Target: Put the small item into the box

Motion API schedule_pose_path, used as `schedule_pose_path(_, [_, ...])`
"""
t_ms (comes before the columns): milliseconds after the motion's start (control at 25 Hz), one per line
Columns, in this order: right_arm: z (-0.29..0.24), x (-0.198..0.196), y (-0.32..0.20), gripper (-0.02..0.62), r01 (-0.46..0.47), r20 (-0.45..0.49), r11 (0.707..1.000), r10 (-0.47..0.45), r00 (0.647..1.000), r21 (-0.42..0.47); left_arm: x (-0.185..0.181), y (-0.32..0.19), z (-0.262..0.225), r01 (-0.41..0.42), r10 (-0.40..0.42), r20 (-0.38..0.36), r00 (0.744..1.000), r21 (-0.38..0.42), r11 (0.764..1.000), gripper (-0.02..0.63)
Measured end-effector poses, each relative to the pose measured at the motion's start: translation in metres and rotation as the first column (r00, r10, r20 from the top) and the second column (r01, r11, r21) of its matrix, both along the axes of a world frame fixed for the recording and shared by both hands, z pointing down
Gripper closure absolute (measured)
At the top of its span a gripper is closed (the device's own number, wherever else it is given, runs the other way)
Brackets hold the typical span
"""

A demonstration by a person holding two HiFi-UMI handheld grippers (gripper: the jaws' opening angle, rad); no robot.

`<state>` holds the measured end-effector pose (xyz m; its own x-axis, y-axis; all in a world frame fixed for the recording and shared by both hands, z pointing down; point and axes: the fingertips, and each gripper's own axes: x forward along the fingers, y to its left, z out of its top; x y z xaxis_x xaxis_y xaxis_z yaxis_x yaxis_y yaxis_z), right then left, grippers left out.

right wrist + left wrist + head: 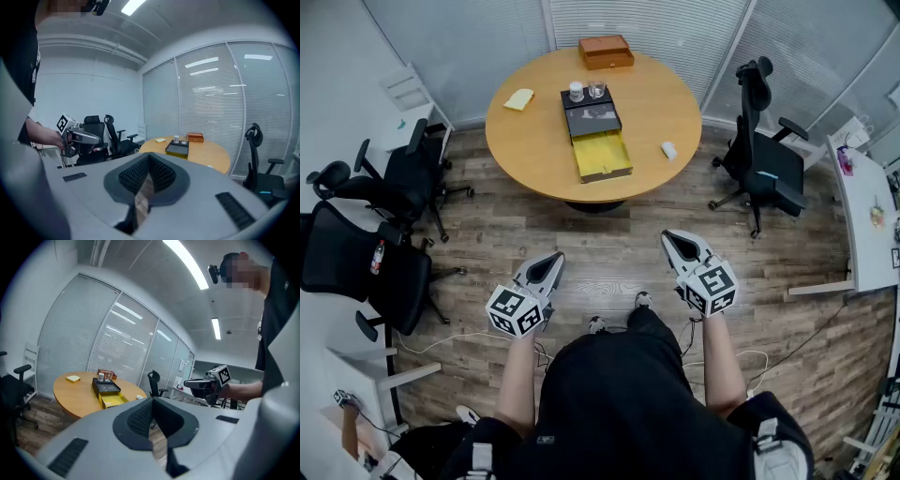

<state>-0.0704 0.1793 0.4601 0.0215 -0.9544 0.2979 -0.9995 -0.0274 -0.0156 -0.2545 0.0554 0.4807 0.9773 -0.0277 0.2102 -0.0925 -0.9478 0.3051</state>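
- In the head view, the left gripper (pixel 553 259) is in the lower middle of the frame, over the wooden floor (pixel 609 248). Its jaws are clenched, tip against tip, with nothing between them.
- The right gripper (pixel 671 238) is just right of the middle, and it is also clenched and empty.
- Both grippers are well apart from the round table (pixel 534 150) in the upper middle.
- The small white item (pixel 668 150) lies on the table, to the right of the box (pixel 591 114) and not touching it.
- The box has its yellow drawer (pixel 603 156) pulled out toward the bottom of the frame.
- Two glass jars (pixel 586 90) stand on the far edge of the box, with a brown case (pixel 606 52) behind them.
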Motion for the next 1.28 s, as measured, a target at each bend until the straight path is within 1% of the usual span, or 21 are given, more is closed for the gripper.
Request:
schedule_pose_path(160, [0.007, -0.001, -0.002, 0.591, 0.01, -0.003, 1.0, -0.01, 1.0, -0.012, 0.004, 0.001, -0.001, 0.001, -0.001, -0.003, 1.0, 0.002, 1.0, 0.6])
schedule_pose_path(680, [0.015, 0.026, -0.009, 0.591, 0.041, 0.013, 0.998, -0.041, 0.999, -0.038, 0.028, -0.003, -0.011, 0.03, -0.03, 0.005, 1.0, 0.011, 0.999, 0.6])
schedule_pose_path(880, [0.012, 0.047, -0.005, 0.591, 0.062, -0.001, 0.997, -0.062, 0.998, -0.044, 0.048, 0.003, -0.013, 0.046, -0.046, 0.012, 0.999, 0.009, 0.999, 0.6])
schedule_pose_path(1080, [0.01, 0.073, 0.001, 0.591, 0.091, 0.01, 0.995, -0.091, 0.996, -0.043, 0.073, 0.012, -0.018, 0.069, -0.069, 0.006, 0.998, 0.011, 0.998, 0.6])
schedule_pose_path(1280, [0.014, 0.098, 0.003, 0.591, 0.109, 0.011, 0.993, -0.108, 0.994, -0.037, 0.092, 0.021, -0.017, 0.095, -0.095, 0.018, 0.995, 0.016, 0.995, 0.6])
